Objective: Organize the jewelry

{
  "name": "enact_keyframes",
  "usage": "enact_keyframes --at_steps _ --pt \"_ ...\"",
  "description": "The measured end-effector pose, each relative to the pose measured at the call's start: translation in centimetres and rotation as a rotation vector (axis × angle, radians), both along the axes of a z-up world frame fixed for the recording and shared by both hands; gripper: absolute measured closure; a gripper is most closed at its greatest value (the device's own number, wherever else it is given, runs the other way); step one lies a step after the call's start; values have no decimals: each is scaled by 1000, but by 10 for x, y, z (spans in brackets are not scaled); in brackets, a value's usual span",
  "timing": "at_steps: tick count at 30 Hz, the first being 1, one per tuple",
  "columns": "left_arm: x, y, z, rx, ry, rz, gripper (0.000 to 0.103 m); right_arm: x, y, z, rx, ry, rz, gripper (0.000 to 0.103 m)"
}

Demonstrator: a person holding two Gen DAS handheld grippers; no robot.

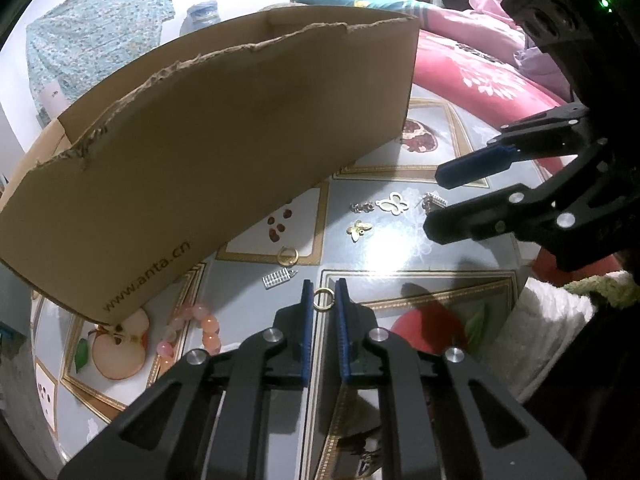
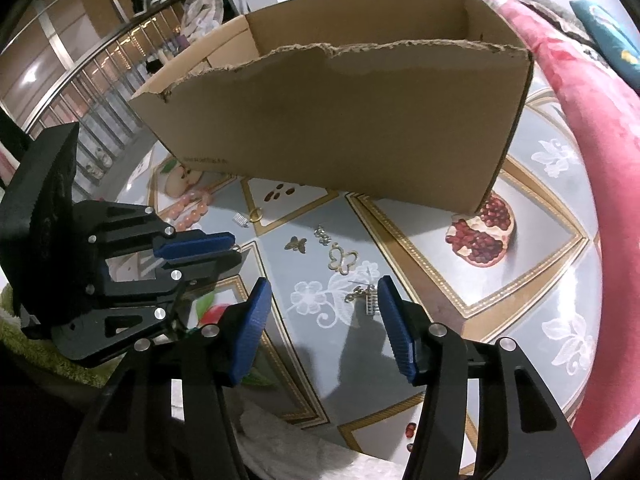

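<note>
- Glossy tabletop (image 1: 400,256) printed with fruit pictures and gold-edged panels, pink floral bedding (image 1: 460,64) bunched up behind it.
- Big brown cardboard box (image 1: 224,136) with a ragged torn top edge parked at the back of the table, open side up, "www.anta.cn" printed low on the near wall.
- Left gripper (image 1: 323,300) down near the table, blue-padded jaws nearly closed on a small gold ring (image 1: 323,300); ring sits right between the pad tips, looks pinched.
- Just beyond it: a small silver rectangular charm (image 1: 279,279), then a second gold ring with a flat top (image 1: 287,256), both lying loose near the box's front wall.
- String of pink and orange round beads (image 1: 200,328) off to the left, beside the printed apple half.
- Further right, a loose cluster: gold butterfly charm (image 1: 359,230), white cut-out butterfly pendant (image 1: 393,202), small silver knotted piece (image 1: 362,207), all close together but not touching.
- Right gripper (image 2: 324,292) hovering with jaws standing apart, nothing pressed between the pads.
- Silver beaded earring with a chain bit (image 2: 366,298) lying on the white flower print between those open jaws, nearer the right-hand pad; touching or not, can't tell.
- Nothing visible inside the box from either view.
</note>
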State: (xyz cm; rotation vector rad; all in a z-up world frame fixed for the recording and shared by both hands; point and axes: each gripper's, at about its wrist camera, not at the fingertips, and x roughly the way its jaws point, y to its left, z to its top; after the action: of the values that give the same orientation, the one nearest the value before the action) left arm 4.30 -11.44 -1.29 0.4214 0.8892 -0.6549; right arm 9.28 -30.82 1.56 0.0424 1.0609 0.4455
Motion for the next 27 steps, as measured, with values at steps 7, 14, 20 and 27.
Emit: enact_keyframes --at_steps 7,14,20,27 --pt "-2 0 4 -25 -5 24 93 -5 -3 1 -18 -15 7 53" --pt "0 4 12 -60 -11 63 93 -6 -8 -4 -55 -29 -3 68" --pt "2 6 14 -81 -5 86 93 -7 -6 -9 -89 -30 4 83" --pt "3 7 14 -89 1 87 93 -4 -4 -13 -146 -43 8 88"
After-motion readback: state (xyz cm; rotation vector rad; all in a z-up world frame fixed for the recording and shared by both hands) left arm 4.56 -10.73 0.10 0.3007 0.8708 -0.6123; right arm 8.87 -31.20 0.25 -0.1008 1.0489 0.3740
